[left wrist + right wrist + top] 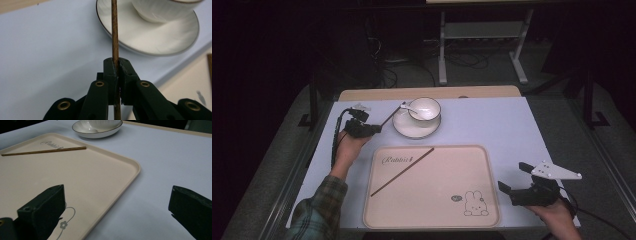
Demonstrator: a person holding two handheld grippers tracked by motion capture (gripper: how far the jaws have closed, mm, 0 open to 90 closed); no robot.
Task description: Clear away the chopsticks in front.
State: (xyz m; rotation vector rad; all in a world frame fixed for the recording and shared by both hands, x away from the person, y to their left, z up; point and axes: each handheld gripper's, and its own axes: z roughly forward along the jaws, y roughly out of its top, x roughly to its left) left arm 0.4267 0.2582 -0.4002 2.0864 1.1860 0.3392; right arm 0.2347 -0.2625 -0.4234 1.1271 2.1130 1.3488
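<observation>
High view puts the left gripper toward the bench's far-left corner, its jaws closed tight on a chopstick whose far end reaches to the saucer. In the left gripper view that held chopstick runs straight up between the jaws and crosses the saucer's rim, below the bowl.

A second chopstick already lies slantwise across the tray, so the step in hand is probably carrying the held one there. To do it well, I would lift first until the tip clears the saucer rim, then swing toward the tray's near side, keep the stick level, and lower it beside its partner before easing the grip.

Centre-far, the bowl with its white spoon sits on the saucer, just beyond the tray's far edge; that gap is tight. The tray's raised lip needs clearing too.

Right of the tray the bench is bare. The right gripper waits at the near-right corner, jaws spread wide, holding nothing.
</observation>
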